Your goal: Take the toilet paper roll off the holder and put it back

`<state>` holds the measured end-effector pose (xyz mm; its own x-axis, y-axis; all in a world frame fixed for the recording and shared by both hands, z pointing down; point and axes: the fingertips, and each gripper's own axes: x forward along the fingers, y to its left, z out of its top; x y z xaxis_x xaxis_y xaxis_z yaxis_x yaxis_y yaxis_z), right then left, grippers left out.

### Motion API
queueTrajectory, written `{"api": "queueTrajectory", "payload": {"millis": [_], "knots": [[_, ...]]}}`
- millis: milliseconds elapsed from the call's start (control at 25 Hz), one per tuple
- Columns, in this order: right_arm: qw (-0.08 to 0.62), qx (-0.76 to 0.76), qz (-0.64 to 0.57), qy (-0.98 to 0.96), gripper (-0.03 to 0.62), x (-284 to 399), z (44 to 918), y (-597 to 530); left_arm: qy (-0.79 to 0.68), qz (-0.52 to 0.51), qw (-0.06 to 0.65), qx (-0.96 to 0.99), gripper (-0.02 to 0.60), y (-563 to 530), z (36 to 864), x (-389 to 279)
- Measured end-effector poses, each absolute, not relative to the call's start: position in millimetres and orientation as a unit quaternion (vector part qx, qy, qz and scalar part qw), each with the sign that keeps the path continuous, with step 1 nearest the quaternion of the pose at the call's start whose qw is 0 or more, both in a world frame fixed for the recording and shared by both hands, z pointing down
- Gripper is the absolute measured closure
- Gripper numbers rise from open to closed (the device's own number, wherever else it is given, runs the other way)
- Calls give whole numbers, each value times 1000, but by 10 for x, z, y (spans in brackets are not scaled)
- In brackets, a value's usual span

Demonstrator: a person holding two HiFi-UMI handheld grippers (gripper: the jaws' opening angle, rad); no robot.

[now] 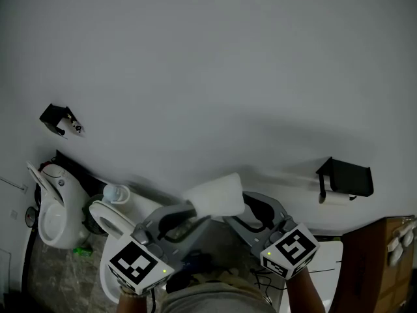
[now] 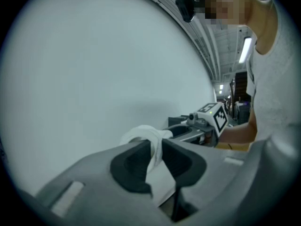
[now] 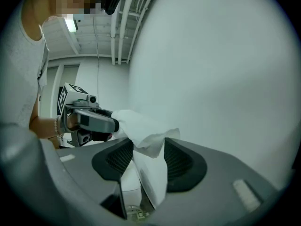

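Note:
A white toilet paper roll (image 1: 216,195) hangs in the air in front of the pale wall, held from both sides. My left gripper (image 1: 189,211) is shut on its left end, and in the left gripper view the paper (image 2: 142,134) is pinched between the dark pads (image 2: 134,166). From the right, my right gripper (image 1: 244,205) is shut on the other end, with a fold of paper (image 3: 149,147) caught between its ribbed pads (image 3: 178,161). The black holder (image 1: 345,177) is fixed to the wall at the right, apart from the roll, with a white cylinder (image 1: 339,199) under it.
A second small black fitting (image 1: 58,119) is on the wall at the left. A white toilet (image 1: 58,210) with its seat (image 1: 111,220) stands at the lower left on a speckled floor. A brown cabinet (image 1: 381,256) is at the lower right.

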<state>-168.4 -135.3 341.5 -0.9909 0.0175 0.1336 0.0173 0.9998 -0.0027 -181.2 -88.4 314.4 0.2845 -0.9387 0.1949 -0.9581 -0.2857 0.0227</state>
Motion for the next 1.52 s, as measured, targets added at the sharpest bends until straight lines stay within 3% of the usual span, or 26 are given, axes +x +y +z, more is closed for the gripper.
{"api": "queueTrajectory", "payload": {"millis": [680,1520], "knots": [[68,57,-6,-996,388,-1348,3328,-1486,-558,75,56,825,512,-1024,3065,-1539],[54,282,-38,-957,390,142,3022,-2198,-396,77,-14,915,509,-1859,2801,-234]]}}
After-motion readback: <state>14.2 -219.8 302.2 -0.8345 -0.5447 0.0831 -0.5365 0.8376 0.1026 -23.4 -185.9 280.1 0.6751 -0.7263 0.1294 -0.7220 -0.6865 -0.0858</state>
